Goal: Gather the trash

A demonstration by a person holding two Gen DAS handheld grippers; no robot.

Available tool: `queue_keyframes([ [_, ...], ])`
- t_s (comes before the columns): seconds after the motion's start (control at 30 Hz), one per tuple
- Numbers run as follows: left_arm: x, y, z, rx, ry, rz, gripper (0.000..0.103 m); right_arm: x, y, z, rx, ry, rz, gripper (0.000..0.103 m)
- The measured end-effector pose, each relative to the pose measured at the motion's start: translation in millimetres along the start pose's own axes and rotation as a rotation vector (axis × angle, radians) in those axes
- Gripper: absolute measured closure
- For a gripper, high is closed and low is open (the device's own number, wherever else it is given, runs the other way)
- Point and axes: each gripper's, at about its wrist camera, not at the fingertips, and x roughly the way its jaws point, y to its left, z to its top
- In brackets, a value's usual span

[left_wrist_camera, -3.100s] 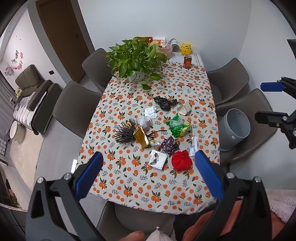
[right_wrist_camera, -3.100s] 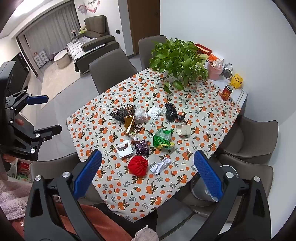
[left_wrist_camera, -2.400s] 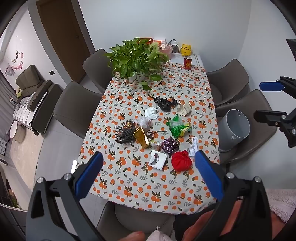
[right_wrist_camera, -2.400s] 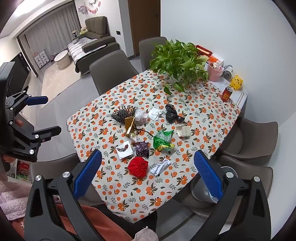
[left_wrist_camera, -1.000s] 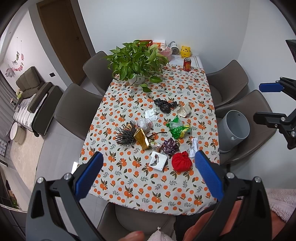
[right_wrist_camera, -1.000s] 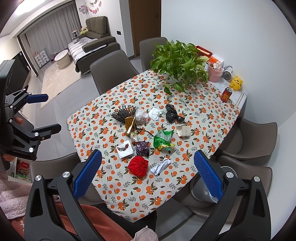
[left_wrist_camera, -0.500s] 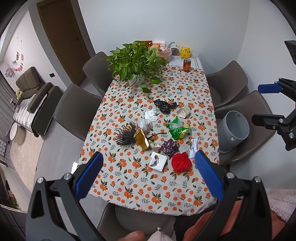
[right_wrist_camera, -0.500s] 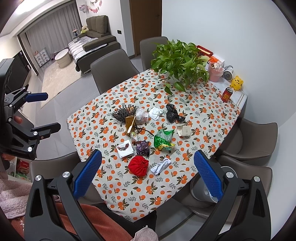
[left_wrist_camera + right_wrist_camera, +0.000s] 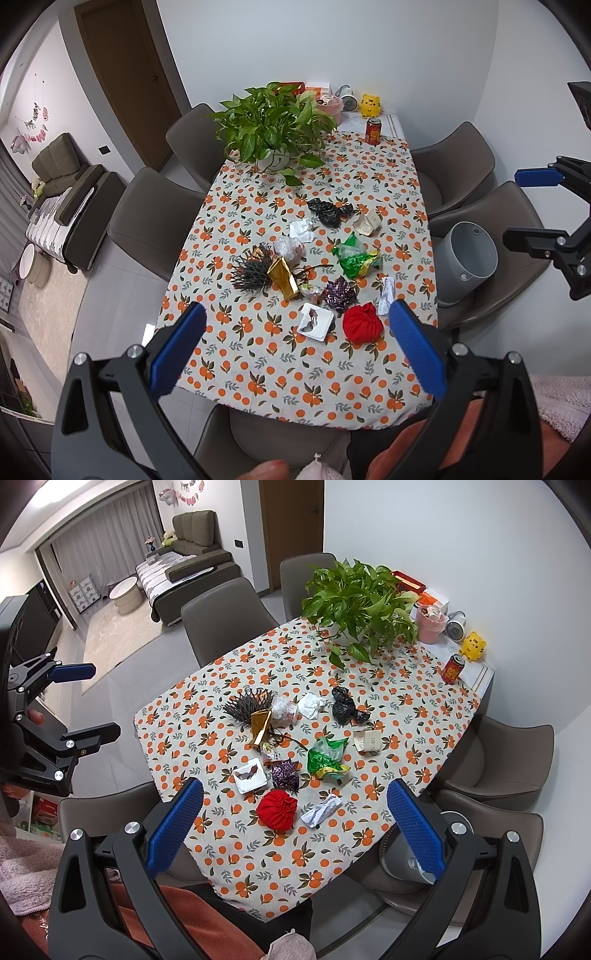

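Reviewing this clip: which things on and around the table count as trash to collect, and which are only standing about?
Part of the job:
red pouch
green wrapper
black bag
gold wrapper
white crumpled tissue
grey bin, on the chair

Just there:
potted plant
red can
yellow tiger figure
small fan
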Motion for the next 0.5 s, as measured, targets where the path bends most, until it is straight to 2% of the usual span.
queue_keyframes([
  [0.37,1,0,1,-0.007,0.000,0.009,0.004,1,0,-1,-0.001,-0.006,-0.004,0.007],
  [0.4,1,1,12,-0.008,0.001,0.010,0.004,2,0,-1,-0.001,-0.005,-0.003,0.007],
  [0.5,1,1,12,-0.007,0.000,0.009,0.004,6,-1,-4,0.001,-0.002,0.003,0.007],
])
